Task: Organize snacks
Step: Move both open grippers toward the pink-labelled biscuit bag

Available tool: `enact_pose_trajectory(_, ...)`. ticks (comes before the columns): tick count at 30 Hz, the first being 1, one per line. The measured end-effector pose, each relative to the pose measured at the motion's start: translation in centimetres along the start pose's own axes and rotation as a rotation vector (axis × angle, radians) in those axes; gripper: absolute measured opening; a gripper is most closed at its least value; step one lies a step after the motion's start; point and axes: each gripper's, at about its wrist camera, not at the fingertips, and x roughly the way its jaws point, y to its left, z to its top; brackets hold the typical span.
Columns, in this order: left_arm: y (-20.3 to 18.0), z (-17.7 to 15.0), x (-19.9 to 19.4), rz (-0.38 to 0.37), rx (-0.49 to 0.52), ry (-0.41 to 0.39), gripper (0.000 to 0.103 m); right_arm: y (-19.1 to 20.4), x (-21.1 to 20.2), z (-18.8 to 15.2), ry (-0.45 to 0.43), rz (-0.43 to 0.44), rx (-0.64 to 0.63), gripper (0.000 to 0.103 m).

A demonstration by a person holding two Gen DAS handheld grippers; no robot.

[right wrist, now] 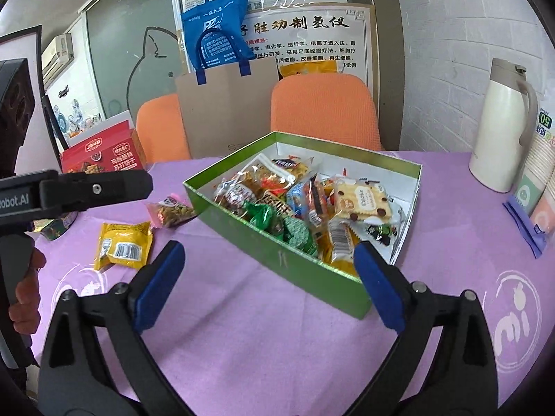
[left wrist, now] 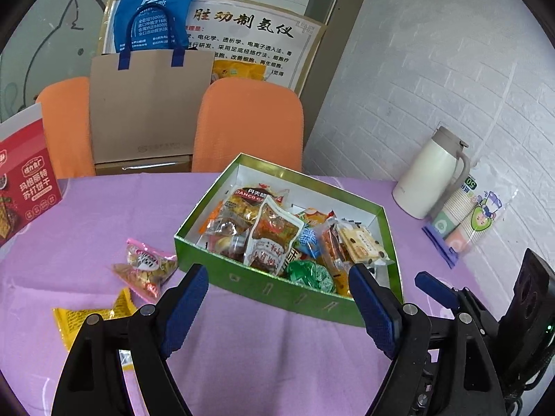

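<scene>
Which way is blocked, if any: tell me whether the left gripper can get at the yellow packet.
Probably yes. The left gripper is open and empty, and the yellow packet lies uncovered on the cloth beside it, outside the green box.

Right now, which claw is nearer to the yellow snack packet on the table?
Left. The left claw hangs open just beside the yellow snack packet, which lies by its left finger. The right claw is open farther off, with the packet well to its left.
</scene>
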Motion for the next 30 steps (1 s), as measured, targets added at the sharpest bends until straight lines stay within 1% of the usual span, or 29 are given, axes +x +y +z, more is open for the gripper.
enact_pose_trajectory(2, 0.7, -1.1, -1.5, 0.002, -0.01, 0.002, 0.085, 0.8, -0.2, -1.2, 0.029, 0.021, 0.003, 0.098)
enact_pose_trajectory(5, 2.5, -3.2, -3.3, 0.045, -0.025, 0.005, 0.085, 1.8, -0.1, -2.8, 0.062, 0.046, 0.003, 0.098)
enact_pose_trajectory(8, 5.4, -5.6, -4.3, 0.119, -0.044, 0.033, 0.085, 2.8, 0.4, -4.0, 0.098, 0.057, 0.004, 0.098)
enact_pose_trajectory(10, 7.7, -7.1, -4.4, 0.173, -0.08, 0.06, 0.085, 3.7, 0.9, -4.5, 0.124, 0.067, -0.001, 0.098)
enact_pose_trajectory(12, 9.9, -8.2, -4.2, 0.201, -0.134, 0.087, 0.085, 4.4, 1.3, -4.8, 0.146, 0.07, -0.009, 0.098)
enact_pose_trajectory(14, 11.7, -8.7, -3.9, 0.185, -0.192, 0.106, 0.085, 5.0, 1.5, -4.9, 0.158, 0.078, -0.02, 0.098)
enact_pose_trajectory(16, 12.7, -8.9, -3.4, 0.179, -0.219, 0.106, 0.085, 5.5, 1.4, -5.1, 0.158, 0.077, -0.039, 0.098)
enact_pose_trajectory(19, 13.4, -8.6, -2.3, 0.194, -0.213, 0.106, 0.085, 6.0, 1.6, -5.1, 0.164, 0.068, -0.059, 0.098)
enact_pose_trajectory(24, 14.5, -8.4, -1.0, 0.165, -0.251, 0.101, 0.084, 6.6, 2.9, -4.7, 0.175, 0.065, -0.067, 0.098)
enact_pose_trajectory(26, 15.1, -8.5, -0.9, 0.143, -0.271, 0.092, 0.084, 7.0, 3.5, -4.3, 0.173, 0.079, -0.068, 0.098)
enact_pose_trajectory(30, 15.9, -8.0, -1.4, 0.131, -0.27, 0.078, 0.084, 8.2, 5.6, -3.0, 0.173, 0.115, -0.057, 0.098)
